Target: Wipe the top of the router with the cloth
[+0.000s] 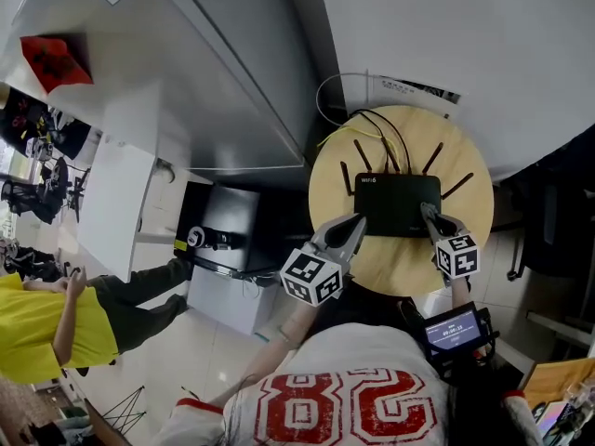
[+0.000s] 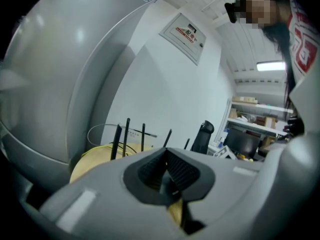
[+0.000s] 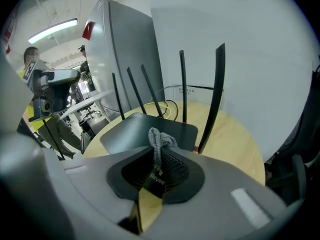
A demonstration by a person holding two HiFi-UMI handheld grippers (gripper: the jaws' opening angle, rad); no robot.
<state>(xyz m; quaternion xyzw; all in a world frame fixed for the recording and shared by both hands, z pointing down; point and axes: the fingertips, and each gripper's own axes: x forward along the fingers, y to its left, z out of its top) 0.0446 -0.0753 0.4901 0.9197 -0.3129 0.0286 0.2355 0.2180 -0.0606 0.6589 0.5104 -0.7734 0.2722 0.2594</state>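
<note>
Pinching cloth (image 3: 160,140) tight in right gripper (image 1: 430,216), I hold it at right front corner of router (image 1: 398,203) on table (image 1: 400,272), poised to wipe. Left gripper (image 1: 354,229), jaws closed on nothing, sits at left corner, probably bracing.

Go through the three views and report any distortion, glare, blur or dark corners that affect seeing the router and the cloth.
Head view: fisheye bends the walls, but the router is evenly lit and sharp. Left gripper view: heavy bulging, only the antennas show above the soft-looking jaws; ceiling lamp glares. Right gripper view: black corners, cloth and router top crisp.
</note>
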